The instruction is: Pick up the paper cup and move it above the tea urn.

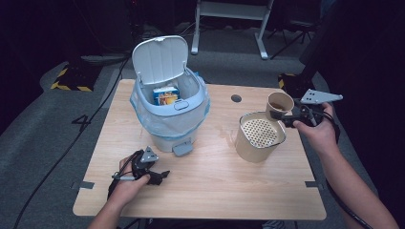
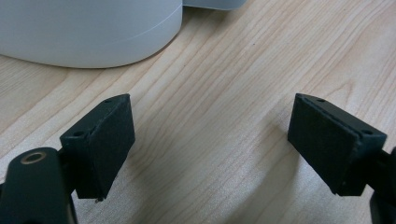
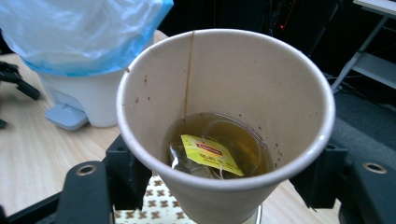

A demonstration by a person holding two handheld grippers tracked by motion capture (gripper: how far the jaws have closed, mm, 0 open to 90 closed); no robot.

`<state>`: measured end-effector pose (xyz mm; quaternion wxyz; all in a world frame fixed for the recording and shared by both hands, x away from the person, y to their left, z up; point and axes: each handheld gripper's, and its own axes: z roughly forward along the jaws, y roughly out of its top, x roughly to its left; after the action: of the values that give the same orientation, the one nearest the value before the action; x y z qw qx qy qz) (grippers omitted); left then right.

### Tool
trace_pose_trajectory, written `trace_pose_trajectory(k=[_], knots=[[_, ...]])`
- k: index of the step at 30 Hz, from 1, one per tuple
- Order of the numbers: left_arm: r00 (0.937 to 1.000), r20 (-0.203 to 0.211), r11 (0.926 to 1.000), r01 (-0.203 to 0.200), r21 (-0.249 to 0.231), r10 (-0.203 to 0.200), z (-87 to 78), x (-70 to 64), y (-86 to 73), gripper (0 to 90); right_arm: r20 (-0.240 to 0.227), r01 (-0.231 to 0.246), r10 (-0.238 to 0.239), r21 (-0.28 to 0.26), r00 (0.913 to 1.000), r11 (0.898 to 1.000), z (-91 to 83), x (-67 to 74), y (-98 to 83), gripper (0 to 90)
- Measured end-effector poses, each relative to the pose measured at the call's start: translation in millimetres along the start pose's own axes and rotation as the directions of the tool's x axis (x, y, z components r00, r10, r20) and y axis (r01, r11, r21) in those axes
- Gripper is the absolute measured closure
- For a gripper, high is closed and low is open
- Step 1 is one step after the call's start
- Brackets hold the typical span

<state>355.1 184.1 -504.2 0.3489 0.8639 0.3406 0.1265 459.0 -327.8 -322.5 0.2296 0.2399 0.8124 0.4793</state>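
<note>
Pinching a paper cup (image 3: pixel 224 126) of tea, the right claw (image 1: pixel 286 116) hovers just above the strainer pot (image 1: pixel 259 136). The left claw (image 2: pixel 210 144), spread wide, rests well apart from it on the worktop (image 1: pixel 210 181).

Matt paper cup (image 3: pixel 224 116), pale grained wooden table (image 2: pixel 224 93), smooth plastic bin (image 1: pixel 167 114), glossy blue liner (image 3: pixel 84 32).

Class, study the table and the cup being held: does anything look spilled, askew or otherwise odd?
Yes. The paper cup clamped in the right gripper holds tea with a tea bag and its yellow tag sunk in it, and brown specks dot the inside wall. A faint wet patch marks the table beside the bin.
</note>
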Motion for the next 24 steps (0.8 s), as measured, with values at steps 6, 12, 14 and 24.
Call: trace_pose_trajectory(k=[6,12,14,24], knots=[[1.0000,0.000,1.0000,0.000,0.000,0.000,0.0,0.0,0.0,15.1,0.018,0.043,-0.043,0.024,0.9989,0.999,6.0,-4.1,-3.8,32.1],[1.0000,0.000,1.0000,0.000,0.000,0.000,0.0,0.0,0.0,15.1,0.091,0.259,-0.265,0.076,0.9599,0.963,7.3,-0.2,-4.3,33.1],[1.0000,0.000,1.0000,0.000,0.000,0.000,0.0,0.0,0.0,15.1,0.108,0.322,-0.332,0.103,0.9369,0.941,7.4,1.8,-4.4,33.4],[1.0000,0.000,1.0000,0.000,0.000,0.000,0.0,-0.1,0.0,15.1,0.147,0.664,-0.746,0.368,0.6492,0.650,12.7,21.6,-6.5,35.1]])
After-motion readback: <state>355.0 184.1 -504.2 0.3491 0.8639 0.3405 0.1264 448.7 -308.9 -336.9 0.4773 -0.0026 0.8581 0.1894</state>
